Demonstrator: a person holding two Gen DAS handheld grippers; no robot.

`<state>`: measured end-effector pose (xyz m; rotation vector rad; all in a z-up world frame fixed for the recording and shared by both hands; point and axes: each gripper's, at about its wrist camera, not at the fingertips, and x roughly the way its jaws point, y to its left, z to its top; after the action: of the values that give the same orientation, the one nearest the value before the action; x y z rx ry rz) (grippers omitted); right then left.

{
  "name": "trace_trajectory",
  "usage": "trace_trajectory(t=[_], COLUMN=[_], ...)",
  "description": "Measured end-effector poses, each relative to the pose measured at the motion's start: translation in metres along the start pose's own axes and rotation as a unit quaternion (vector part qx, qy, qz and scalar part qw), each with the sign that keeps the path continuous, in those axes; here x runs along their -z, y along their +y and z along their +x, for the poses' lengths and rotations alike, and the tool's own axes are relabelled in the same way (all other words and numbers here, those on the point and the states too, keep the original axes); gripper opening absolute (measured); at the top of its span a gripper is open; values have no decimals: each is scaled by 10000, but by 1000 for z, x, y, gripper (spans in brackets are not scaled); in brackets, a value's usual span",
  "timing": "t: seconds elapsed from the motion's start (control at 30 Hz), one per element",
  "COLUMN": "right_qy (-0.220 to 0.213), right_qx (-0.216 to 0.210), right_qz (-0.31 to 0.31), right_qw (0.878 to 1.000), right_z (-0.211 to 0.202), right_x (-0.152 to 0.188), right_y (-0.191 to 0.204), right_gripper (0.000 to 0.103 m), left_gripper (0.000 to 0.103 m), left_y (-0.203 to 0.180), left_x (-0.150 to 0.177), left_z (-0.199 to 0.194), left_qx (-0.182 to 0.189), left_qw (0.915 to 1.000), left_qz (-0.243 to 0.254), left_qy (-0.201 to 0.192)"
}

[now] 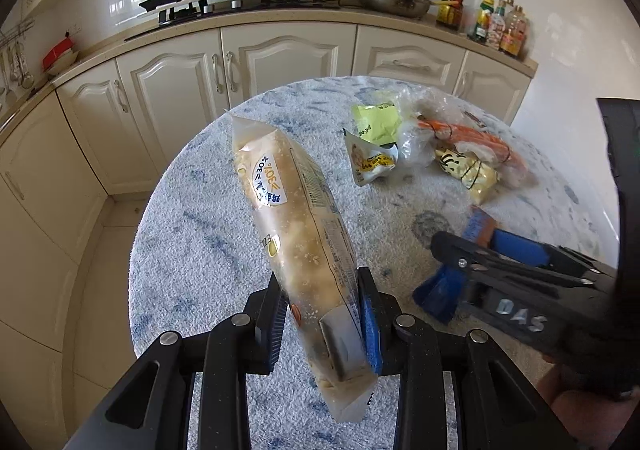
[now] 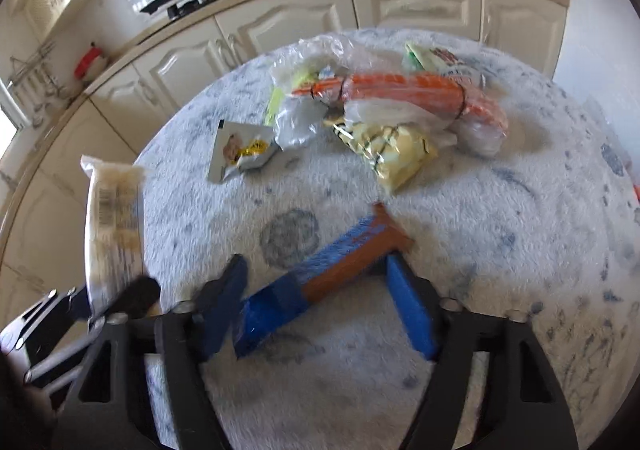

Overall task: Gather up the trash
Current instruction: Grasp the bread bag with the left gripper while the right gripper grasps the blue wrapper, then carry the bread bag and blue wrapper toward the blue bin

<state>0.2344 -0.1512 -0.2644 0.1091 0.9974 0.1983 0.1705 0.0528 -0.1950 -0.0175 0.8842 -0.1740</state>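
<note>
- On the near part of the round table (image 2: pixel 500 270): blue-and-orange wrapper (image 2: pixel 320 274), flat and slantwise on the fluffy cover, between the two blue pads of the right gripper (image 2: pixel 316 266).
- Right gripper jaws spread either side of the wrapper, not seen pressing on it. View blurred, so a light touch at the right-hand pad not ruled out.
- Left gripper (image 1: pixel 320 290) clenched on the lower end of a long clear snack packet (image 1: pixel 292 202), carried tilted upward and clear of the table.
- Step in hand judged to be the pick of the wrapper.
- Recommended: bring the pads down just onto the cover, square the jaws across the wrapper's narrow width rather than along its slant, then close firmly.
- Thin, flat wrapper likely to slide or buckle, and the pile of the cover likely to be pinched along with it.
- Snack packet seen just beside the right gripper in the right wrist view, so risk of a knock. Advisable to hold the left load aside.
- Further back on the table: small white sachet (image 2: pixel 236 154), yellow packet (image 2: pixel 392 154), clear bag of orange sticks (image 2: pixel 400 94) and green-yellow packet (image 1: pixel 376 122). All apart from the wrapper, none obstructing.
- No bin or sack in either view. Place of disposal unknown.
- Beyond the table: kitchen counter (image 1: pixel 280 20) with stove, pan and bottles, of no concern.
</note>
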Motion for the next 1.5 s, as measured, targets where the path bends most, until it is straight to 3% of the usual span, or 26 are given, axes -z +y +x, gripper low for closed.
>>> trace_trajectory(t=[0.1, 0.2, 0.4, 0.57, 0.87, 1.13, 1.5], right_qy=[-91, -30, -9, 111, -7, -359, -1219], right_qx=[-76, -227, -143, -523, -670, -790, -790], right_qz=[-339, -344, -565, -495, -179, 84, 628], right_qw=[9994, 9991, 9983, 9973, 9976, 9962, 9874], right_z=[0, -5, -2, -10, -31, -67, -152], right_x=[2, 3, 3, 8, 14, 3, -18], right_y=[2, -13, -10, -22, -55, -86, -156], right_gripper=[53, 32, 29, 19, 19, 19, 19], left_gripper=[29, 29, 29, 28, 28, 28, 28], left_y=[-1, -5, -15, -25, -50, -75, -131], left_x=[0, -1, -2, -3, -1, -13, -41], left_z=[-2, -3, 3, 2, -4, -30, -79], left_qx=[59, 44, 52, 89, 174, 297, 839], left_qw=[10000, 10000, 10000, 9999, 9996, 9986, 9889], left_qz=[-27, 1, 23, 86, 209, 338, 813], left_qy=[12, -2, 48, 8, -11, -284, -915])
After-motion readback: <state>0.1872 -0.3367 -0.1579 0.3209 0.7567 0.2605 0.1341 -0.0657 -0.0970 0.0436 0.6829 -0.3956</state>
